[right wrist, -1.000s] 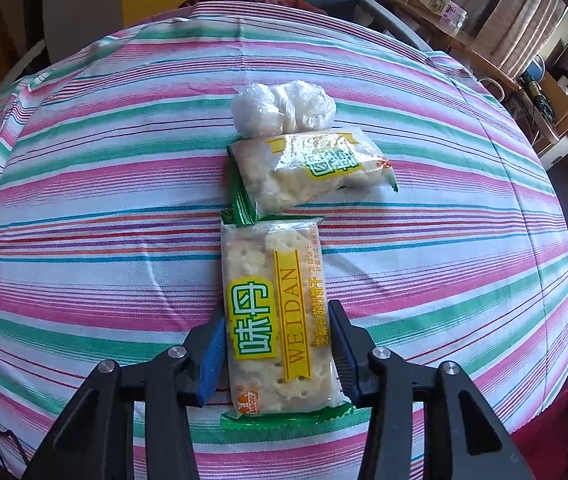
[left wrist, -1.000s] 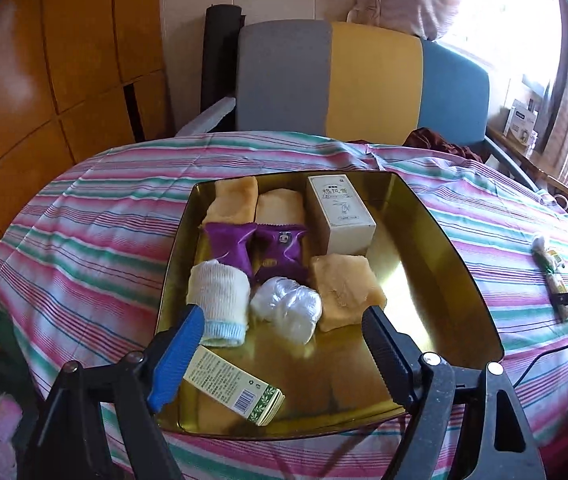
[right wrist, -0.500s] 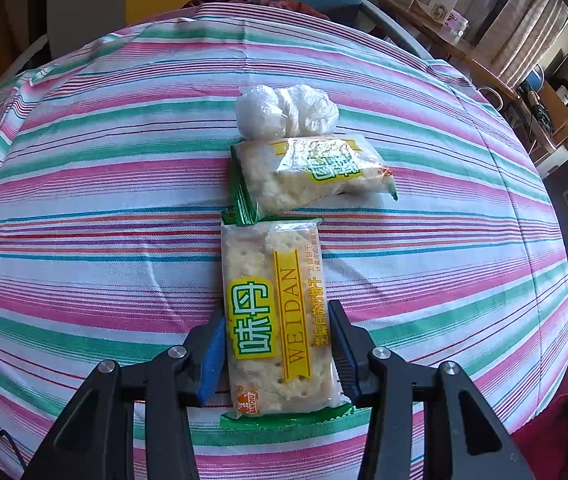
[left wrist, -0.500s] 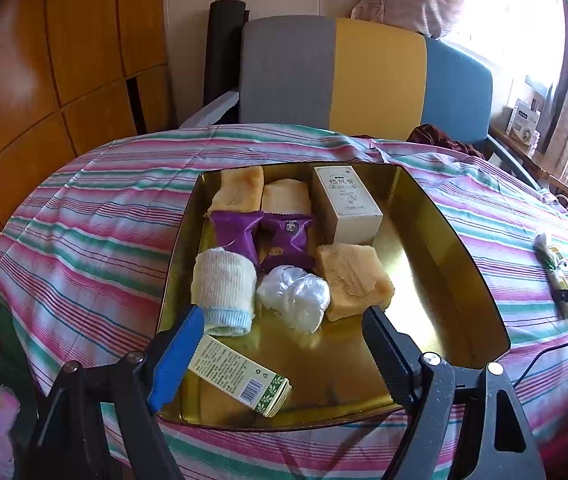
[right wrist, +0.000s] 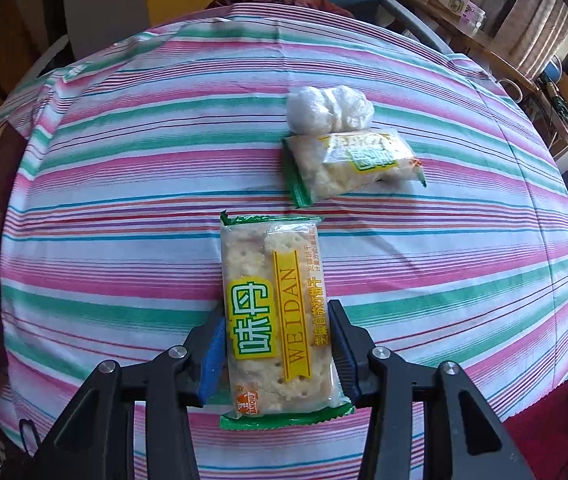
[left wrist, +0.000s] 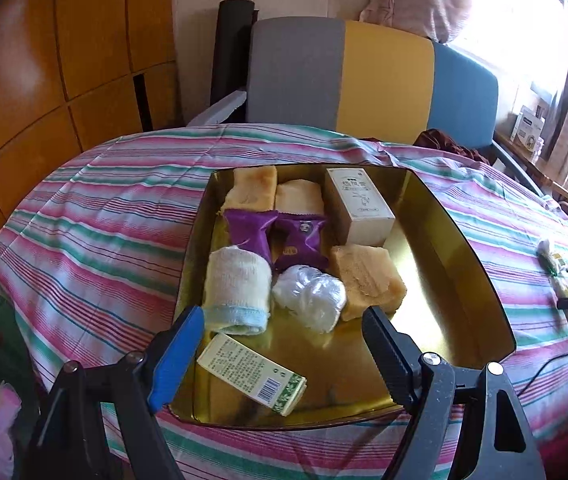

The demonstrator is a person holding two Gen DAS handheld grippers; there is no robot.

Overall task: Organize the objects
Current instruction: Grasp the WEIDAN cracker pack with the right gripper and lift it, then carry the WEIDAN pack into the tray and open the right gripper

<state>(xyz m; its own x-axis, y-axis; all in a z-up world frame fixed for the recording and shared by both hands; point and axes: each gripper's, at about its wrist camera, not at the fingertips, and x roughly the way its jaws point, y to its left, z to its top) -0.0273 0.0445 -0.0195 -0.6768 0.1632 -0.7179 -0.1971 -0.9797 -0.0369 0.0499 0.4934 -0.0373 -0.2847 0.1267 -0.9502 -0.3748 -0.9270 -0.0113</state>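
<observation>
The right gripper (right wrist: pixel 278 354) was clamped on the near end of a cracker packet (right wrist: pixel 274 312), and in the last half second that packet had come away from its neighbours — a moment earlier its far edge sat right against the second cracker packet (right wrist: pixel 353 164), now there was striped cloth showing between them and the pair on the table had slid off to the right of the view. To my eye it had been lifted clear of the tablecloth (right wrist: pixel 124 216), though how high I couldn't say. The crumpled plastic wad (right wrist: pixel 329 110) lay touching the second packet's far side. Over on the other side the left gripper (left wrist: pixel 284 344) hung spread wide and empty over the near edge of the gold tray (left wrist: pixel 463 248), having drawn back a little so more of the tray showed; the rolled towel (left wrist: pixel 238 286), purple sweets (left wrist: pixel 276 236), cakes and white box (left wrist: pixel 359 206) were packed into its far left part, with open room on the right — likely where the crackers were headed.
</observation>
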